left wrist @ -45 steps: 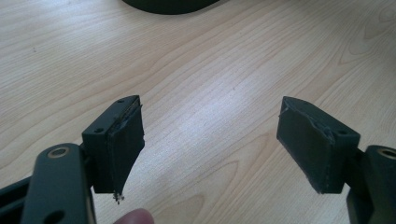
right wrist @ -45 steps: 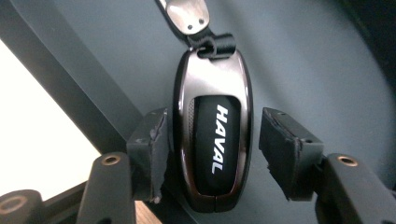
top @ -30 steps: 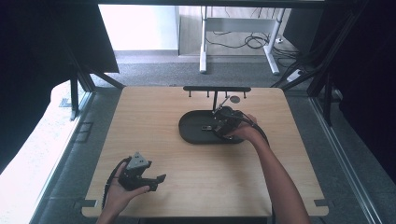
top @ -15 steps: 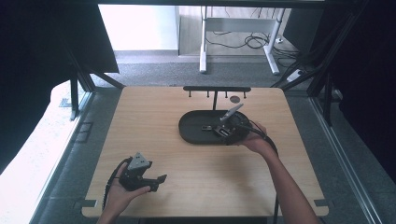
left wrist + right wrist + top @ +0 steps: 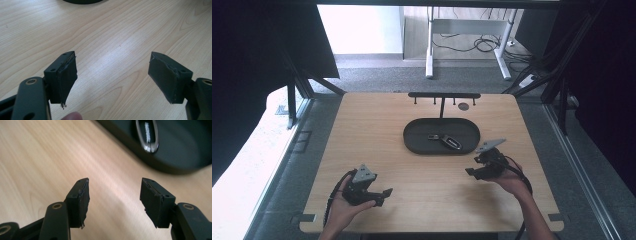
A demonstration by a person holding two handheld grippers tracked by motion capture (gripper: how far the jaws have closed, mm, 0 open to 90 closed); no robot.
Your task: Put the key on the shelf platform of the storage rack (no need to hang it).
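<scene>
A black oval tray (image 5: 417, 142) sits in the middle of the wooden table, with a black key fob (image 5: 451, 142) and a smaller dark item (image 5: 433, 136) lying in it. My right gripper (image 5: 472, 171) is held just in front of the tray's right end, open and empty. In the right gripper view the jaws (image 5: 113, 200) stand apart over bare wood, with the key fob (image 5: 147, 135) and tray (image 5: 185, 150) ahead. My left gripper (image 5: 384, 195) rests near the front left of the table, open, with nothing between its pads (image 5: 67, 75).
A black rack (image 5: 443, 96) with small hooks stands behind the tray, next to a round dark spot (image 5: 463, 106) on the wood. The table (image 5: 362, 130) has bare wood left of the tray. Desk legs and cables lie on the floor beyond.
My right gripper has drawn back out of the tray toward the front right, leaving the key fob lying in it. The left gripper has stayed put.
</scene>
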